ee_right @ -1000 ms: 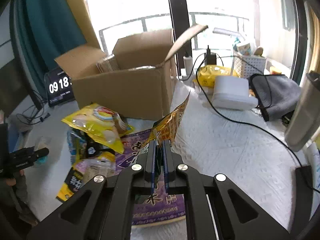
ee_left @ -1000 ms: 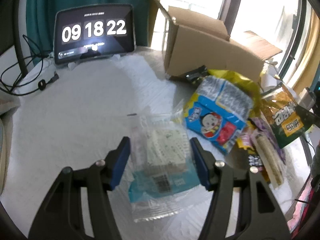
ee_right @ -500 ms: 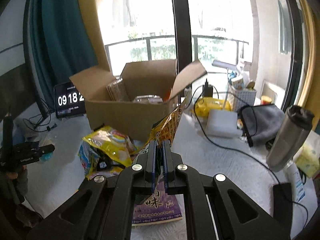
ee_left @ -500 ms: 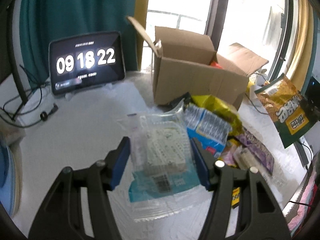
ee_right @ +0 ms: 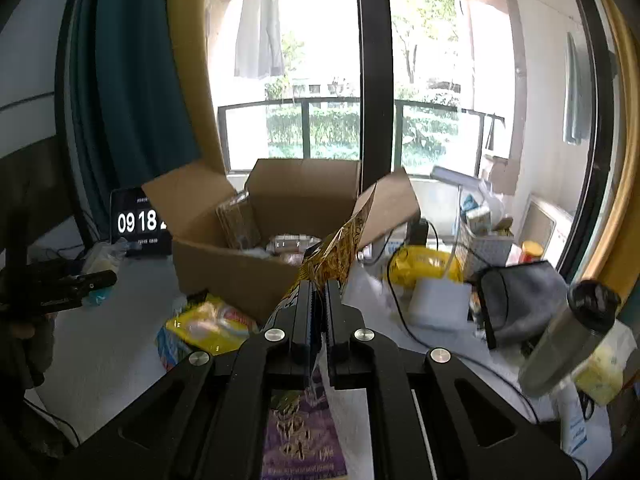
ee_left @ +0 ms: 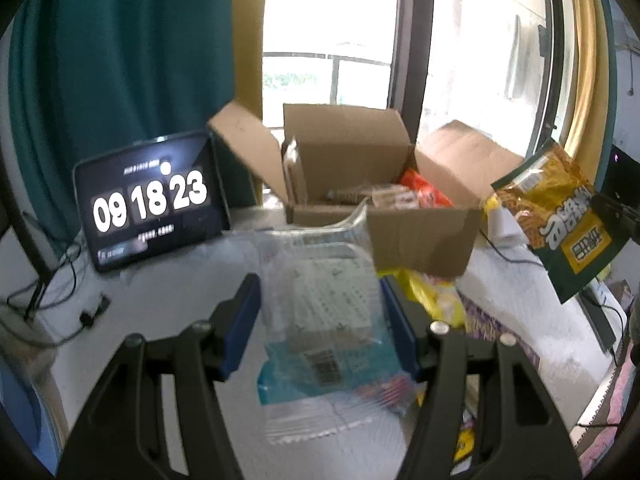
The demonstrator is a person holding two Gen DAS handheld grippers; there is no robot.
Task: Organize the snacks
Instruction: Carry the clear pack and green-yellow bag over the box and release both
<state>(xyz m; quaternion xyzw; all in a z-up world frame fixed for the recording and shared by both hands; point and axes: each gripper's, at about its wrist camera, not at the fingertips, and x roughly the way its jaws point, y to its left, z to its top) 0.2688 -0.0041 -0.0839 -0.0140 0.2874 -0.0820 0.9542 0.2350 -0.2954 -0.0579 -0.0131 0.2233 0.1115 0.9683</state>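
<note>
My left gripper point(ee_left: 320, 320) is shut on a clear plastic snack packet point(ee_left: 324, 312) with a blue end, held in the air before the open cardboard box point(ee_left: 384, 236). My right gripper point(ee_right: 318, 300) is shut on the edge of a gold and green snack bag point(ee_right: 336, 248), lifted near the box's right flap point(ee_right: 392, 208); the bag also shows in the left wrist view point(ee_left: 560, 216). The box point(ee_right: 240, 276) holds several snacks. More snack packets lie on the table in front of it: a yellow one point(ee_right: 212, 324) and a purple one point(ee_right: 300, 436).
A tablet clock point(ee_left: 148, 204) stands left of the box, with cables point(ee_left: 52, 304) beside it. To the right lie a white charger block point(ee_right: 440, 304), a grey pouch point(ee_right: 524, 300), a yellow bag point(ee_right: 424, 264) and a dark-capped bottle point(ee_right: 568, 340). Windows stand behind.
Both grippers have risen from the table with their packets and moved toward the box; its inside now shows in both views.
</note>
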